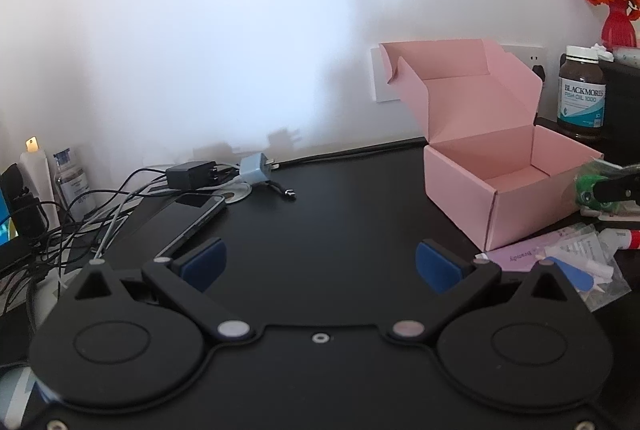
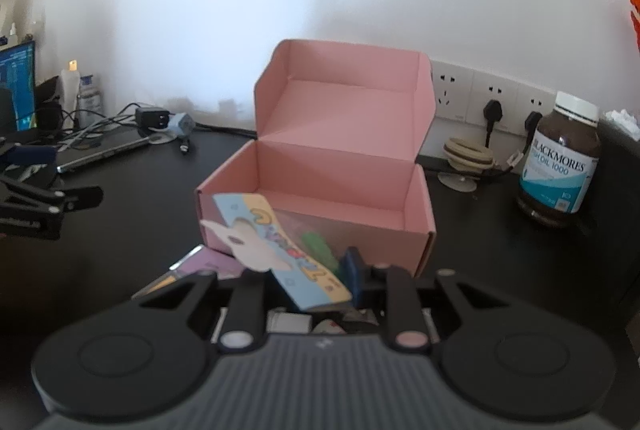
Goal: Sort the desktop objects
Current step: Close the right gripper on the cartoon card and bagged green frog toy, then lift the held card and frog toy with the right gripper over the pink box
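Observation:
An open pink cardboard box (image 2: 384, 250) stands on the black desk, lid up against the wall, and what shows of its inside holds nothing. My right gripper (image 2: 308, 278) is shut on a clear packet (image 2: 280, 246) with a blue and yellow header card and green pieces inside. It holds the packet just in front of the box's near wall. In the left wrist view this gripper (image 1: 600, 186) and its green load show past the box (image 1: 460, 198), at the right edge. My left gripper (image 1: 320, 262) hangs open over bare desk, with nothing between its blue pads (image 1: 204, 264).
A phone (image 1: 192, 222), chargers (image 1: 192, 174) and tangled cables lie at the back left. Loose packets and a purple card (image 1: 572, 258) lie right of the box. A fish oil bottle (image 2: 560, 166), wall sockets (image 2: 492, 98) and a red vase of orange flowers (image 1: 618, 26) stand at the back right.

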